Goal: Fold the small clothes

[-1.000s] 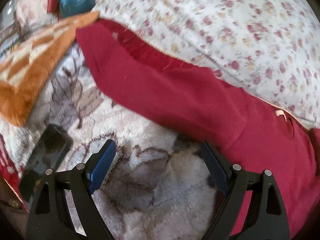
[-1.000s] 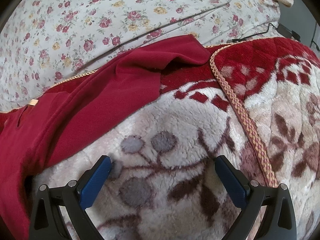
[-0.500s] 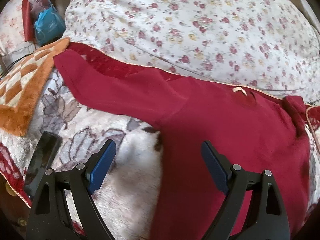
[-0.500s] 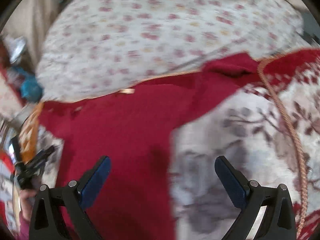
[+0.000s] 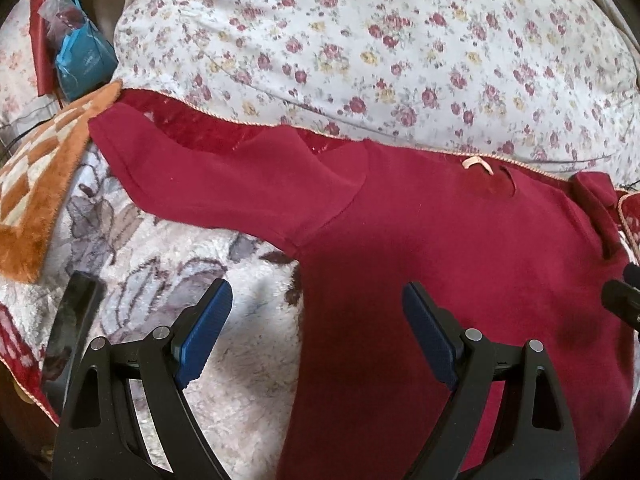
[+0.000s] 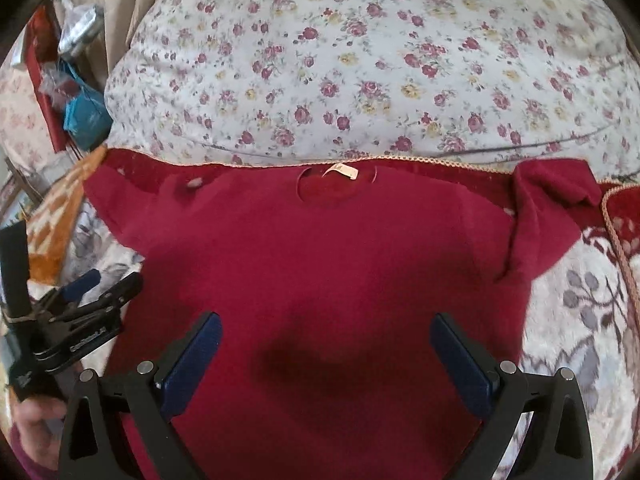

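Item: red sweater [image 6: 320, 272], spread flat on fleece blanket [image 6: 580, 320]. Soft, limp, light; best pinched at sleeve cuff [image 5: 108, 136]. My left claw [image 5: 316, 332] and right claw [image 6: 326, 364]: both agape, empty.

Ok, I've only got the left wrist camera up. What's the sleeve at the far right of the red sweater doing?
Observer: That sleeve is crumpled back on itself by the shoulder, not spread flat.
Operator: And where's the right gripper?
Observer: The right gripper is open and holds nothing, over the middle of the red sweater, in line with the neck label.
Operator: What lies beside the sweater on that side?
Observer: Patterned fleece blanket, with a braided cord trim running down it.
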